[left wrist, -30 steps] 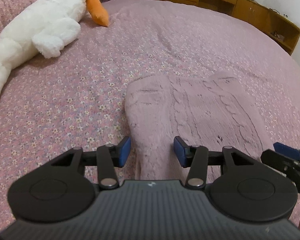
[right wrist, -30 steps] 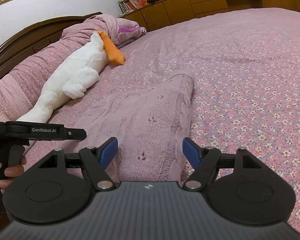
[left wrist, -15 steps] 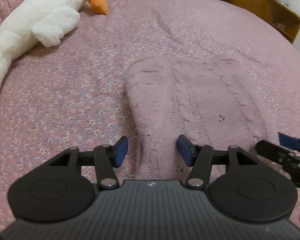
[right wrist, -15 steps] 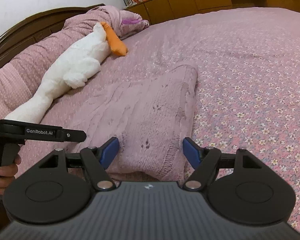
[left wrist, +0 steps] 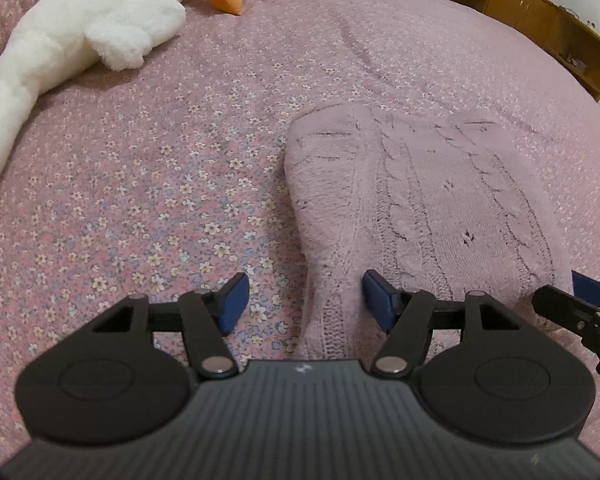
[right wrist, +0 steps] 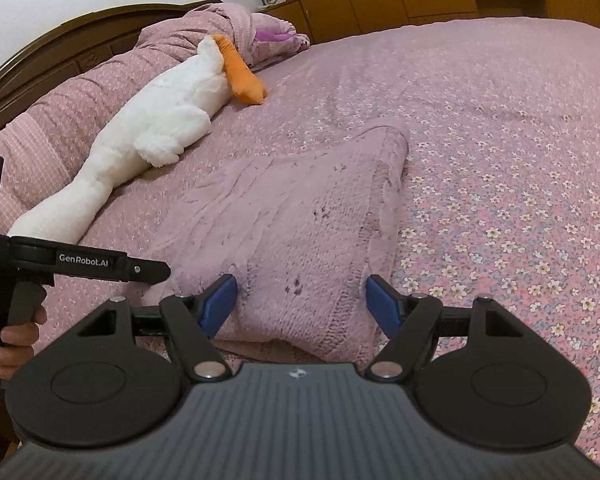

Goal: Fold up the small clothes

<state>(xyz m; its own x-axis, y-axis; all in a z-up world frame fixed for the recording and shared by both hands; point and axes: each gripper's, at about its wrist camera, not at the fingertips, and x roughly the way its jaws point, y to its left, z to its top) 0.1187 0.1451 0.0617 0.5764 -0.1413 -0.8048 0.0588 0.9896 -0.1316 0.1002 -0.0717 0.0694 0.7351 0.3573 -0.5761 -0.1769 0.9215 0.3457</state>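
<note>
- Two views to go through, and I start with my left wrist camera: the left gripper (left wrist: 302,300) points down at the near left corner of the pink knit sweater (left wrist: 420,208), which lies flat on the floral bedspread (left wrist: 160,184).
- Its jaws are opening. The sweater's ribbed edge runs up between the two blue pads (left wrist: 232,300), but neither pad presses on the knit, so nothing is grasped.
- At the right margin of this view I can see the tip of the right gripper (left wrist: 592,292), just beside the sweater's near right corner.
- A white plush goose (left wrist: 100,28) with an orange beak lies well apart from the sweater at the upper left, and wooden cabinets (left wrist: 540,12) line the far side of the bed.
- On my right wrist camera, the right gripper (right wrist: 300,300) stands released, its jaws wide, with the sweater's (right wrist: 300,220) near right corner lying between the pads and a gap showing on each side.
- The sweater stretches away from this gripper across the bedspread (right wrist: 500,160), its far end rounded over.
- To the left, a hand (right wrist: 12,336) grips the handle of the left gripper (right wrist: 148,272), whose arm reaches over the sweater's near left corner.
- The goose (right wrist: 160,128) rests against the rolled quilt (right wrist: 60,120) by the headboard.
</note>
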